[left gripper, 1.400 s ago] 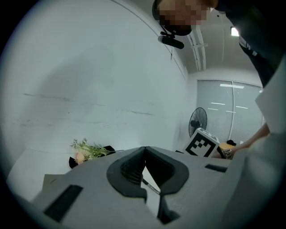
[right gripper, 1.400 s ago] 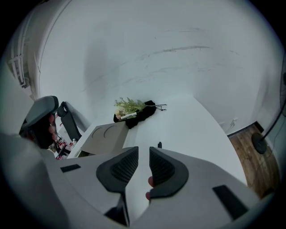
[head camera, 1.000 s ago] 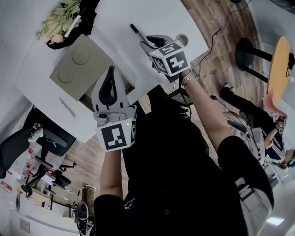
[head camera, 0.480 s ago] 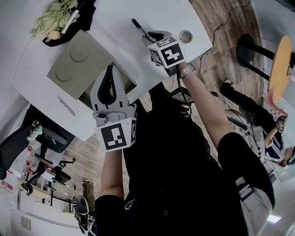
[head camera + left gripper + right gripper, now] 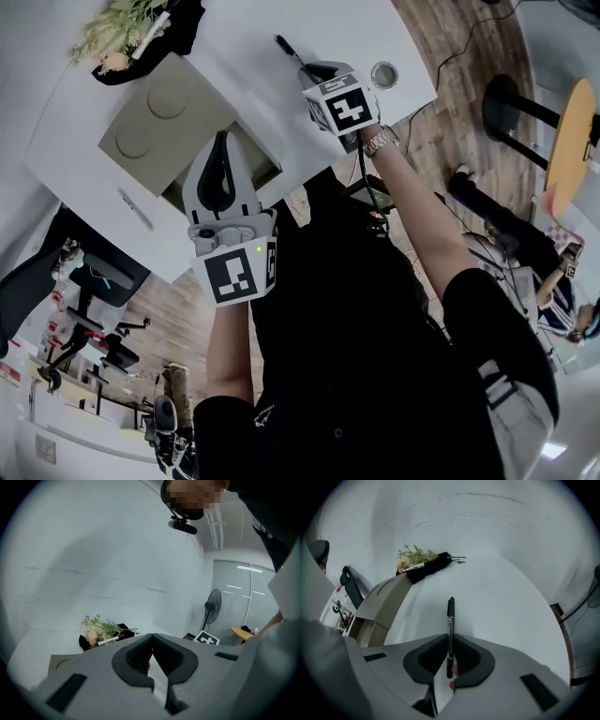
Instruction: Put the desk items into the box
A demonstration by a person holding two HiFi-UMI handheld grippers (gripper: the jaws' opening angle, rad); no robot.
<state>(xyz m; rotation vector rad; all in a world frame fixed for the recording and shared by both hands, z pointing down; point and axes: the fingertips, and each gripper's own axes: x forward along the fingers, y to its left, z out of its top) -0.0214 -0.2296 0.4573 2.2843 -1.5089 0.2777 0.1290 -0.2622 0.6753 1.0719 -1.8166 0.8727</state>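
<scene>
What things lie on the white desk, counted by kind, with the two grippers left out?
pen: 1
round tin: 1
box: 1
bunch of flowers: 1
black cloth: 1
small thin thing, too small to tell: 1
Total: 6

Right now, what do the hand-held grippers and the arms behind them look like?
Both the left hand-held gripper and right hand-held gripper are light grey shells with black pads, each carrying a white cube with black square markers. The person wears a black short-sleeved top and a metal wristwatch on the right wrist.
</scene>
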